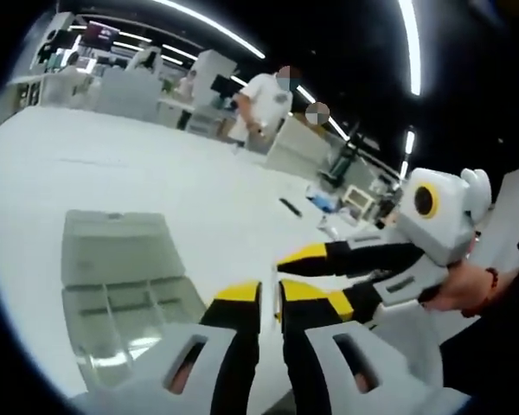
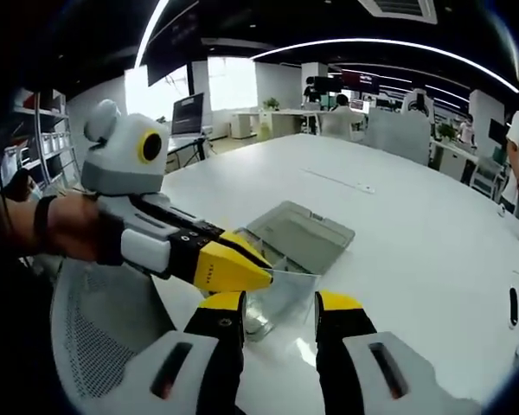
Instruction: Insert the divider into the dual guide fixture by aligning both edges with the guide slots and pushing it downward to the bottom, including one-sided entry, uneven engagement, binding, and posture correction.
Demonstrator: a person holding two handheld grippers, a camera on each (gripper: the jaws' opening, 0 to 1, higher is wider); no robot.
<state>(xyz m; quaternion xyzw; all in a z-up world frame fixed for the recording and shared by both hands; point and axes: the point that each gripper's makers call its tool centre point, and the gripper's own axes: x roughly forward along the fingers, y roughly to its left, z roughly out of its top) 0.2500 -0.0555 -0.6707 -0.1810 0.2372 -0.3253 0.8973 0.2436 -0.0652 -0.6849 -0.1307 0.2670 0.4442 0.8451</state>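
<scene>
A clear plastic box with inner guide walls and an open lid, the fixture [image 1: 112, 285] [image 2: 298, 233], lies on the white table. In the right gripper view my left gripper [image 2: 242, 270] comes in from the left, shut on a thin transparent divider [image 2: 290, 290] held above the box's near edge. In its own view my left gripper [image 1: 270, 298] has its yellow tips nearly together, and the divider is too clear to make out. My right gripper [image 2: 281, 304] stands open, its jaws on either side of the divider's lower part. It enters the left gripper view [image 1: 316, 277] from the right.
The white table [image 2: 398, 199] stretches wide beyond the box. A black pen-like object [image 1: 291, 207] [image 2: 513, 307] lies on it. A mesh chair [image 2: 95, 337] sits at the near edge. A person [image 1: 264, 104] stands by desks further off.
</scene>
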